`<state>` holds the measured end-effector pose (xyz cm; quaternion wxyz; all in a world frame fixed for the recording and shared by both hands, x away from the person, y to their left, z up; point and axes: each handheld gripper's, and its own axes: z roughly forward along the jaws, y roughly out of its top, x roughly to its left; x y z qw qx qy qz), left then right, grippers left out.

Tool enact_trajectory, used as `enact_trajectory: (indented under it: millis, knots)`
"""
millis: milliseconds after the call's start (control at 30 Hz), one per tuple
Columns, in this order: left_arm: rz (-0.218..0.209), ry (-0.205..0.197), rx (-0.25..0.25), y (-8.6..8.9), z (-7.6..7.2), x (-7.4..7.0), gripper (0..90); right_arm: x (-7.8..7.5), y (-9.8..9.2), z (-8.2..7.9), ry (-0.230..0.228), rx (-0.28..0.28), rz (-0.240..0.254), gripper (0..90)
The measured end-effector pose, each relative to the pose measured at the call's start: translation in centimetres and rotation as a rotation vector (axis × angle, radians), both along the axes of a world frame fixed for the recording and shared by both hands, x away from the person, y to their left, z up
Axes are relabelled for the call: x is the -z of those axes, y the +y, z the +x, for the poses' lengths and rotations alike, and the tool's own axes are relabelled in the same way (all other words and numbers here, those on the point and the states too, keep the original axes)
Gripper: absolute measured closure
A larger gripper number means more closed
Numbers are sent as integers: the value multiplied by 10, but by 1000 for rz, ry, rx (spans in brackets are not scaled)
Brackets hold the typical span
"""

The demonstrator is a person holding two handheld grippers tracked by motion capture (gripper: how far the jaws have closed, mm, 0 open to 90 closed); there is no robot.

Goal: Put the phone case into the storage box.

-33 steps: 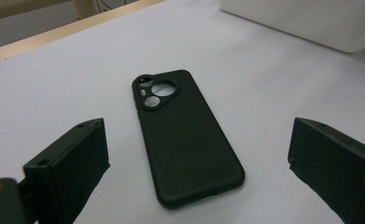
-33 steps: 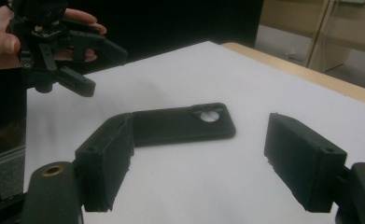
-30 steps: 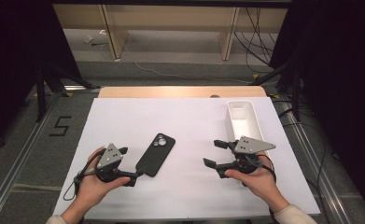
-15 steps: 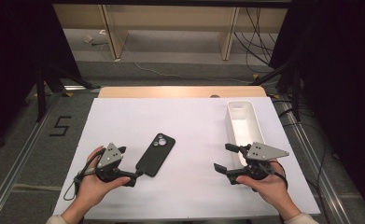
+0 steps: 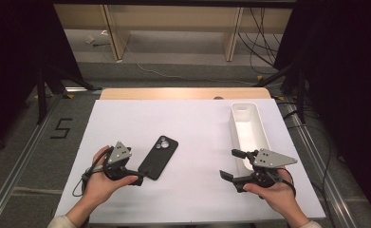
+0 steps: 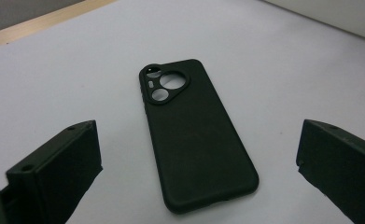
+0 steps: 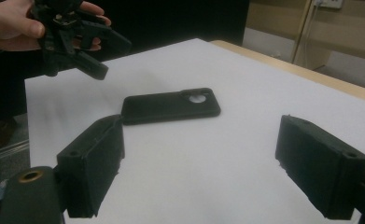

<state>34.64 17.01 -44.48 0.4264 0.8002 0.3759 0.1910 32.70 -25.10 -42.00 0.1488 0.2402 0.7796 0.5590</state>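
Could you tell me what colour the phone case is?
Matte black; the phone case shows best in the left gripper view.

- A long white plastic bin (image 5: 249, 127) with rounded corners lies lengthwise near the right edge of the counter (image 5: 197, 123).
- The counter is covered by a white sheet, and a strip of light wood (image 5: 173, 93) shows along its far edge.
- A black "5" mark (image 5: 61, 128) sits on the grey floor (image 5: 26, 156) to the left of the counter.
- Black cables (image 5: 261, 38) hang and trail over the floor beyond the counter, at the right.
- Light wooden uprights (image 5: 112, 31) stand behind the counter.
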Motion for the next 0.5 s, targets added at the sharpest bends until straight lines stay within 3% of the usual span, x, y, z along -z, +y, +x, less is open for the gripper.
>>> enact_trajectory:
  millis: [500]
  knots:
    - [134,103,-15,-32,33,10,0,0,-3,-2,-4,8,4,170]
